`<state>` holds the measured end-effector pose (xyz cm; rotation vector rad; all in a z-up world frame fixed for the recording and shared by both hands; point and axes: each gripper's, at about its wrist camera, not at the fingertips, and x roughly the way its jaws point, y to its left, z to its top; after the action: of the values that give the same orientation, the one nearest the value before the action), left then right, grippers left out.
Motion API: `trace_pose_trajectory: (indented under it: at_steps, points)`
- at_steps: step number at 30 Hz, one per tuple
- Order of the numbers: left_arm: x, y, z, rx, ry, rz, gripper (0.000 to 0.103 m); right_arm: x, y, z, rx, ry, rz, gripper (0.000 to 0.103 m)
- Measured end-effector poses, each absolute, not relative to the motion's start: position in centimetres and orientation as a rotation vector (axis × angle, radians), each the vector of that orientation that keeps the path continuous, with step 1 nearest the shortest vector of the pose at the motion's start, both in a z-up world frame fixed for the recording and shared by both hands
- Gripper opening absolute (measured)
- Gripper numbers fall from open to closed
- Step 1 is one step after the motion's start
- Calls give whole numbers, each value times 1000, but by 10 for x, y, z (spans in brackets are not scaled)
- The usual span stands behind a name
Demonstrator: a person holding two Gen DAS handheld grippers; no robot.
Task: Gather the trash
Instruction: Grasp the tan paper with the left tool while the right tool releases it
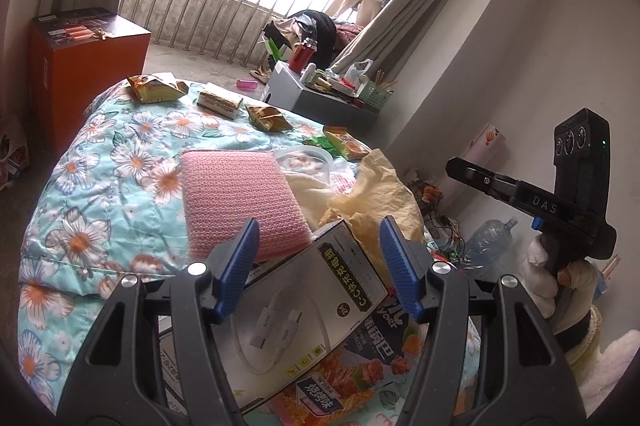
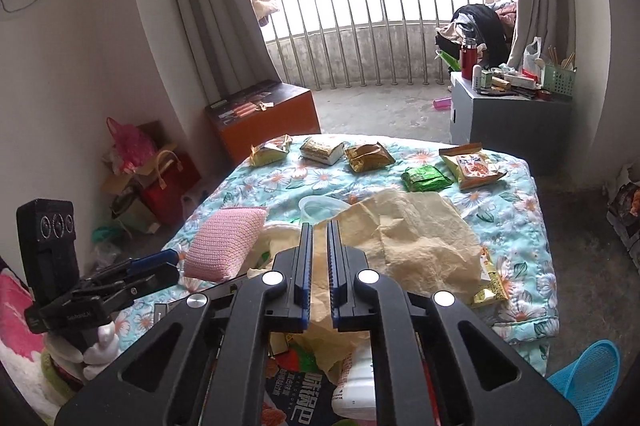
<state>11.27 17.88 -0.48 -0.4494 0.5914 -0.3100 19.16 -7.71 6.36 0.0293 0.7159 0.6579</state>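
Observation:
My left gripper (image 1: 318,266) is open above a white cable box (image 1: 304,322) that lies on a snack bag (image 1: 360,370) at the near end of the bed; the box sits between the blue pads, not clamped. My right gripper (image 2: 319,278) is nearly shut, its pads close on an edge of the yellow paper bag (image 2: 416,238); it also shows in the left wrist view (image 1: 480,178). Several snack wrappers lie at the far end of the bed: gold ones (image 2: 366,156), a green one (image 2: 425,179) and an orange one (image 2: 472,164).
A pink knitted cushion (image 2: 224,242) and a clear plastic lid (image 2: 320,206) lie mid-bed on the floral quilt (image 2: 516,226). An orange box (image 2: 264,118) stands left of the bed, a grey cabinet (image 2: 508,118) with clutter right. A white bottle (image 2: 356,382) lies under my right gripper.

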Motion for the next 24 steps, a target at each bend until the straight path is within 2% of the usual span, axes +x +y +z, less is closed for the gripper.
trace_pose_trajectory:
  at_steps: [7, 9, 11, 14, 18, 24]
  points:
    - [115, 141, 3, -282, 592, -414, 60, 188, -97, 52, 139, 796, 716, 8]
    - [116, 123, 7, -159, 585, -428, 65, 187, -110, 50, 186, 798, 700, 8]
    - [116, 105, 11, -23, 564, -436, 76, 187, -122, 47, 218, 806, 684, 8]
    - [117, 81, 15, 160, 529, -456, 83, 184, -138, 44, 257, 811, 669, 9]
    - [125, 54, 8, 397, 508, -451, 83, 181, -154, 35, 290, 813, 660, 9]
    - [153, 25, -14, 653, 590, -477, 83, 186, -170, 15, 357, 833, 656, 9]
